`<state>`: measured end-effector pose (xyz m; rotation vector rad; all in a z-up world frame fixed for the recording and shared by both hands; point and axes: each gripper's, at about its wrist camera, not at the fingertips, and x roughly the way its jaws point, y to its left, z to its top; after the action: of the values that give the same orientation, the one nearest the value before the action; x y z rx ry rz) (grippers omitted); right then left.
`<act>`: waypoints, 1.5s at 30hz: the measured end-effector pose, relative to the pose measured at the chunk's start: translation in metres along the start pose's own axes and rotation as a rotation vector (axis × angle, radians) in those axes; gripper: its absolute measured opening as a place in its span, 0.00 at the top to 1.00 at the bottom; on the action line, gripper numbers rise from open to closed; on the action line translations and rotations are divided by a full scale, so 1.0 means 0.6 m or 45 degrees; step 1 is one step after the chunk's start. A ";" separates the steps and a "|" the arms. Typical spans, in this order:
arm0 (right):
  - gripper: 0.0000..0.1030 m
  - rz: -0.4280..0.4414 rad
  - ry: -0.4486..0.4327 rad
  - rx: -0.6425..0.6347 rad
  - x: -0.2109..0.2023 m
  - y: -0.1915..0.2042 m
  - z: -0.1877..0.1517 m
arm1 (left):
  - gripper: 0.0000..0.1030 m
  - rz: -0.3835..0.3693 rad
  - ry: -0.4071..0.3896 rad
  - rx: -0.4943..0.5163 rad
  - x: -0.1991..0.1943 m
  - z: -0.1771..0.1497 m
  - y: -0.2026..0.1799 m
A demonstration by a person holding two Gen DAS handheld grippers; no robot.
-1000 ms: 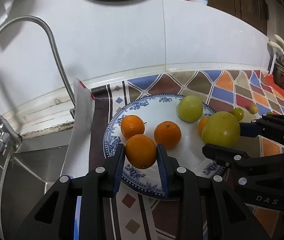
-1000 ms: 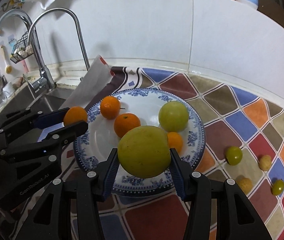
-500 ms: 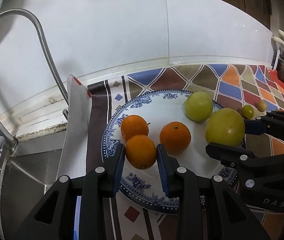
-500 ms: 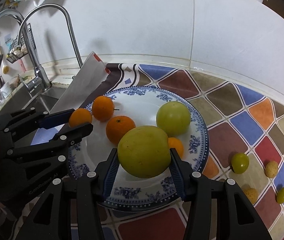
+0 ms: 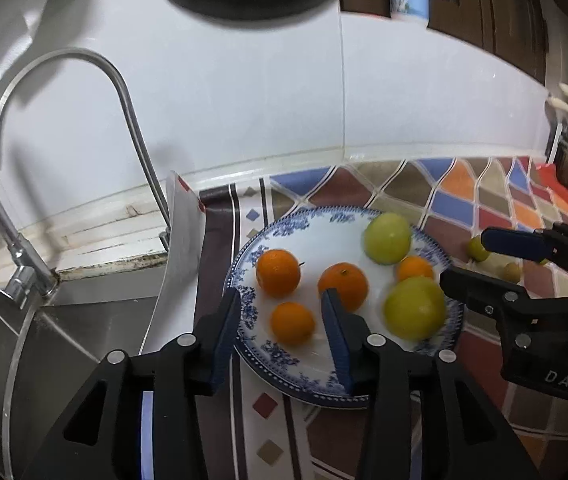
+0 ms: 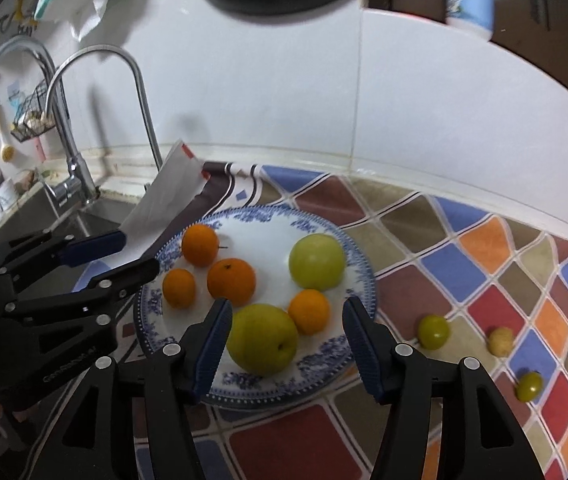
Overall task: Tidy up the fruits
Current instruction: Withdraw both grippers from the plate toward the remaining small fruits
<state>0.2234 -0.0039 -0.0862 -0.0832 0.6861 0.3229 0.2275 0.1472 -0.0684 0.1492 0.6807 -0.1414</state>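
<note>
Six fruits [image 6: 262,338] lie on the plate [image 6: 359,268]; both claws [image 5: 280,312] [image 6: 285,328] just released.

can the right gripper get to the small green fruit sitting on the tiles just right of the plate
Probably yes. The right gripper is open, with the big green fruit lying free on the plate. The small green fruit sits alone on open tiles beside its right finger, nothing between them.

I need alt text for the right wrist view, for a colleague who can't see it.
The right gripper has just been opening over a blue-rimmed plate holding four oranges and two green fruits; the nearer green fruit lies free between its jaws. The left gripper stands open at left.
</note>
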 end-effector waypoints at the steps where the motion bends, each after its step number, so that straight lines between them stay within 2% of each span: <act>1: 0.43 -0.003 -0.009 0.007 -0.007 -0.002 -0.001 | 0.57 0.001 -0.010 -0.005 -0.008 0.001 -0.002; 8: 0.43 -0.012 -0.073 0.035 -0.068 -0.016 -0.011 | 0.46 0.000 -0.071 -0.046 -0.071 0.004 -0.024; 13: 0.38 -0.035 -0.133 0.053 -0.118 -0.027 -0.021 | 0.41 -0.004 -0.116 -0.043 -0.111 0.002 -0.047; 18: 0.38 -0.060 -0.175 0.075 -0.162 -0.039 -0.034 | 0.31 0.003 -0.168 -0.042 -0.150 0.002 -0.070; 22: 0.33 -0.080 -0.203 0.090 -0.188 -0.051 -0.044 | 0.26 0.005 -0.199 -0.026 -0.170 0.002 -0.088; 27: 0.33 -0.101 -0.228 0.113 -0.215 -0.070 -0.059 | 0.18 0.004 -0.220 -0.024 -0.186 -0.002 -0.114; 45: 0.33 -0.129 -0.267 0.091 -0.279 -0.159 -0.092 | 0.12 0.034 -0.275 -0.032 -0.217 0.002 -0.228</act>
<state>0.0987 -0.1484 -0.0258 -0.0154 0.4833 0.2061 0.1037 0.0237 0.0028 0.1168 0.4649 -0.1212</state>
